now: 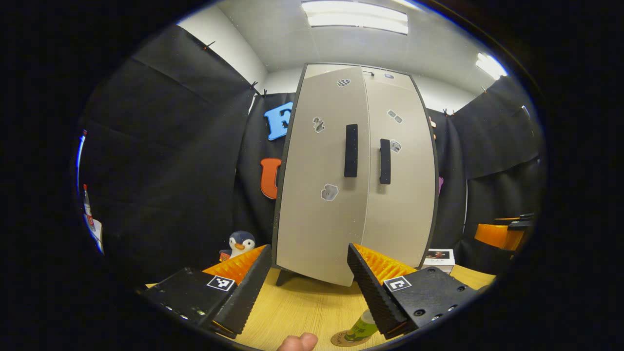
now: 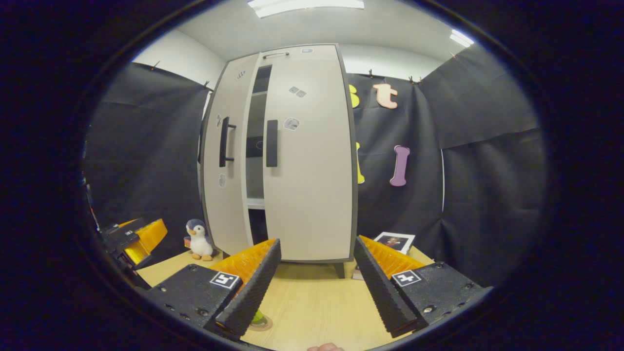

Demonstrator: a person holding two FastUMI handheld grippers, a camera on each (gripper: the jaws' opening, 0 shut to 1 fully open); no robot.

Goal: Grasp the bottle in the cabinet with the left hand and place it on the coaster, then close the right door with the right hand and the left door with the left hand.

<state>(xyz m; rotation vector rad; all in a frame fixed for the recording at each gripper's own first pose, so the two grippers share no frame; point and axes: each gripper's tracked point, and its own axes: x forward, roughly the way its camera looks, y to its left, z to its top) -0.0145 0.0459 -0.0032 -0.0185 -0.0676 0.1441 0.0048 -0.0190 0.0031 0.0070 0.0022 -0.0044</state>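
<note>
Both grippers spread, empty | bottle (image 1: 361, 327) on coaster (image 1: 344, 340) | penguin toy (image 2: 198, 238) beside cabinet (image 2: 312, 161)

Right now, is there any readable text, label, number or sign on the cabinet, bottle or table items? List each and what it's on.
Nothing here can be quoted.
Stickers on the cabinet doors: too small to read.
Bottle label: blurred.
White box beside the cabinet: print too small to read.
Square tags on the left gripper: coded patterns, not words.
</note>
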